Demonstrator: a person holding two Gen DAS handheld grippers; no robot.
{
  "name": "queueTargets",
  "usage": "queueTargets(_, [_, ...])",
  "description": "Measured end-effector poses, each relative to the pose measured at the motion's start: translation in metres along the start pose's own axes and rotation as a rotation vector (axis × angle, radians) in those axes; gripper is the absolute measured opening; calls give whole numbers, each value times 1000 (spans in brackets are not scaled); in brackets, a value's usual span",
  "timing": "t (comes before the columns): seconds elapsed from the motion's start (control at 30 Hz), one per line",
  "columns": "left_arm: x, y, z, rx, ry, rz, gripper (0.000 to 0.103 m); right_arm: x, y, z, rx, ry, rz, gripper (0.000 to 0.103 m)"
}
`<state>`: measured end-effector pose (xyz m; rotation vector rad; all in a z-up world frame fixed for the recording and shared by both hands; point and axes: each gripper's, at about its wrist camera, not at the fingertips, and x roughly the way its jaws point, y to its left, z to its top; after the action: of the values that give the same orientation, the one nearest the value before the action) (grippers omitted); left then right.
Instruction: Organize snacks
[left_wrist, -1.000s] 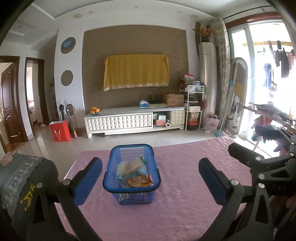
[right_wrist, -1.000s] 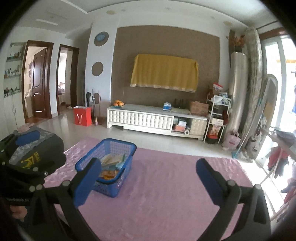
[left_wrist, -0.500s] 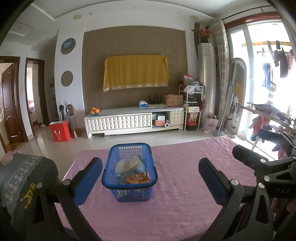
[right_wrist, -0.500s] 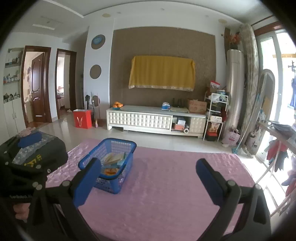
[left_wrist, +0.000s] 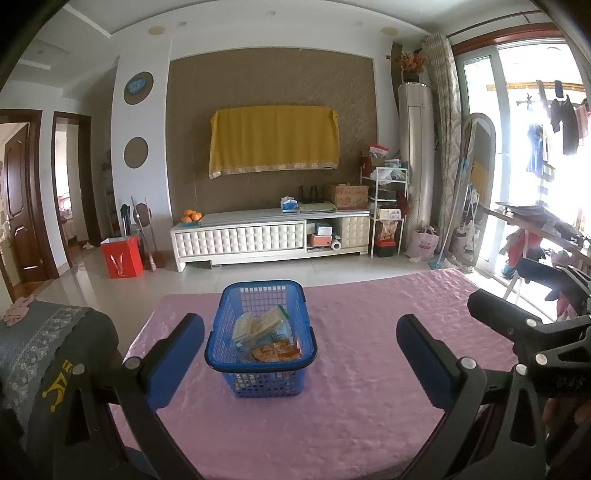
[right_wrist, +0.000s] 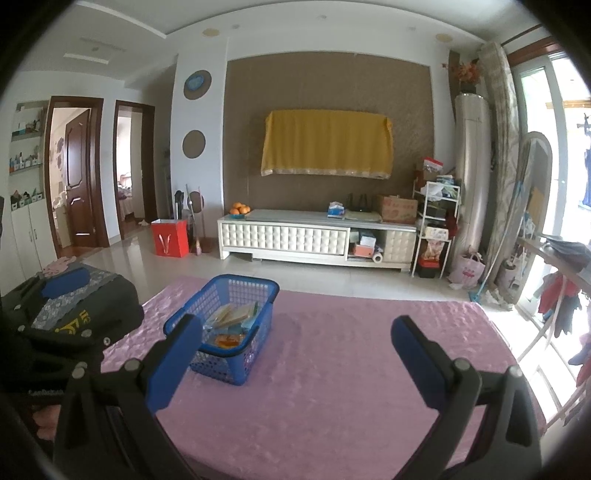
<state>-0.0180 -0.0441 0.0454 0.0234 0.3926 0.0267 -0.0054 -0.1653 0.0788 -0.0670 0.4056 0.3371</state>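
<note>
With every snack (left_wrist: 266, 338) seemingly in the basket (left_wrist: 260, 363), which sits on the pink surface (left_wrist: 351, 398) just ahead of the gaping, empty left gripper (left_wrist: 300, 363) and ahead-left of the equally spread right gripper (right_wrist: 295, 360), lift both away without bumping it.

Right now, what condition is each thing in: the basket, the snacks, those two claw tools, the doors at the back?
Blue basket: upright on the pink tablecloth, partly filled.
Snack packets: lying inside the basket.
Left gripper: open, holding nothing.
Right gripper: open, holding nothing.
Brown door: standing open.
TV: covered by a yellow cloth.
</note>
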Motion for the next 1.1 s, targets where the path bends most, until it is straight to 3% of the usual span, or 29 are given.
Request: queueTargets(1.1, [1, -2, -1, -5, 8, 7, 103, 0, 3, -5, 1, 18, 12, 103])
